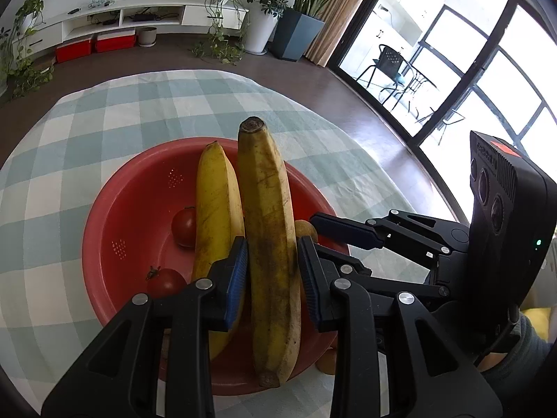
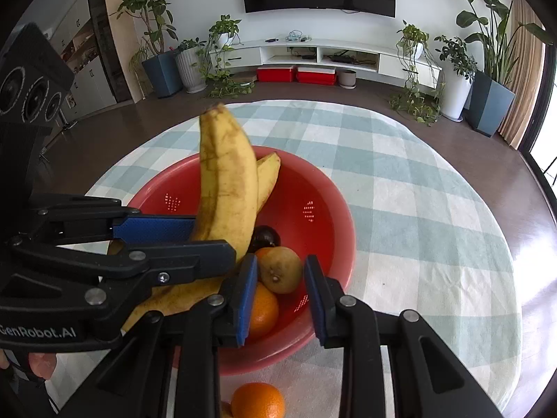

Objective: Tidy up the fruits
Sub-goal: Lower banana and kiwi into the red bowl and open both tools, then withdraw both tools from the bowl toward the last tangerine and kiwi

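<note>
My left gripper (image 1: pixel 272 271) is clamped on a spotted banana (image 1: pixel 269 244), its blue pads (image 1: pixel 237 278) pressed against the fruit's sides near its lower half. The banana stands roughly upright over the red colander bowl (image 1: pixel 115 205), its cut stem end pointing away from the camera. Beside it, to its left in the left wrist view, a second, cleaner banana (image 1: pixel 216 209) lies inside the bowl, leaning toward the far rim. Two tomatoes (image 1: pixel 184 226) rest on the bowl floor left of the bananas.

My right gripper (image 2: pixel 280 296) is parted, nothing between its fingers, and hovers over the near rim of the same bowl (image 2: pixel 334 216). Between and beyond its fingers lie an orange (image 2: pixel 264 310), a brownish-yellow round fruit (image 2: pixel 280 270) touching it, and a dark fruit (image 2: pixel 266 237) farther in. In the right wrist view the held banana (image 2: pixel 226 188) rises in front of the second one (image 2: pixel 269 174), with my left gripper (image 2: pixel 209 240) reaching in from the left.

Another orange (image 2: pixel 257 400) sits outside the bowl, on the checked cloth (image 2: pixel 417 209) covering the bench, near the lower edge. Whether the held banana touches the bowl cannot be told.
</note>
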`<state>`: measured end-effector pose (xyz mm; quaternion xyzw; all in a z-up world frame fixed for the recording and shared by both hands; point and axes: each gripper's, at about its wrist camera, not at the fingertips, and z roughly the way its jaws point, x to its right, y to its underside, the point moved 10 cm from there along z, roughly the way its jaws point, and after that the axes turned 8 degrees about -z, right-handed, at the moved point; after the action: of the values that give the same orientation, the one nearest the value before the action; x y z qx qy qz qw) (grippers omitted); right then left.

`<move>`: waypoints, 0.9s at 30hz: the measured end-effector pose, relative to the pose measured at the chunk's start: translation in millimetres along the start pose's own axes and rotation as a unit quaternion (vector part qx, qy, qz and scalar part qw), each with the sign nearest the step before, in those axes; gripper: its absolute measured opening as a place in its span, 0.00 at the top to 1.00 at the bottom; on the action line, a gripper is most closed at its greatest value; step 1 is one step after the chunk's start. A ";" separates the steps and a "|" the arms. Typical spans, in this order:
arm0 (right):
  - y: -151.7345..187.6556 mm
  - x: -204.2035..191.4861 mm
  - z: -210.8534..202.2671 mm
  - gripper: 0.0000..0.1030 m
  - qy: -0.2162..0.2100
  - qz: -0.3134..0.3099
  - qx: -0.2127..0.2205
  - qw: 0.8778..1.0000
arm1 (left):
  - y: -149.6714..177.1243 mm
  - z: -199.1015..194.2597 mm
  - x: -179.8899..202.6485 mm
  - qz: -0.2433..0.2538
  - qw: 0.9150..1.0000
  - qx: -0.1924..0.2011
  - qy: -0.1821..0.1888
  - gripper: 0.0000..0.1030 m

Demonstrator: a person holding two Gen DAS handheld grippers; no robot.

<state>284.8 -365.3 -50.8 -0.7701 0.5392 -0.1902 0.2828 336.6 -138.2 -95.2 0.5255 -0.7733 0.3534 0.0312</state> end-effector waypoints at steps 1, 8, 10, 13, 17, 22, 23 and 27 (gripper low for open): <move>0.8 0.5 -0.6 0.71 -0.001 0.002 -0.001 1.000 | -0.3 -0.2 -0.2 0.001 1.000 0.002 -0.001 0.72; 1.3 1.3 -5.2 0.69 0.000 0.000 0.001 1.000 | -1.0 -7.4 -0.9 0.002 1.000 0.011 -0.009 0.70; 1.5 1.0 -7.2 0.69 0.000 -0.001 0.003 1.000 | 0.1 -10.6 1.5 0.005 1.000 0.015 -0.010 0.54; 2.1 1.2 -10.4 0.69 -0.001 0.002 0.006 1.000 | 1.1 -17.1 6.6 0.010 1.000 0.023 -0.011 0.47; 2.8 2.1 -18.1 0.54 0.003 0.006 0.014 1.000 | 4.7 -28.7 15.2 0.019 0.999 0.035 -0.016 0.36; 10.3 10.3 -33.7 0.28 0.005 0.038 0.024 0.999 | 12.8 -55.3 23.4 0.022 0.997 0.067 -0.019 0.04; 12.5 12.7 -38.6 0.26 0.004 0.046 0.029 0.999 | 15.5 -62.1 23.9 0.020 0.997 0.076 -0.020 0.02; 26.0 23.8 -60.8 0.16 0.010 0.076 0.054 0.996 | 34.7 -83.5 22.3 0.018 0.994 0.097 -0.041 0.00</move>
<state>237.8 -408.4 -21.1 -0.7087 0.5876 -0.2051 0.3322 270.7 -100.6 -41.2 0.5258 -0.7454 0.4055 -0.0587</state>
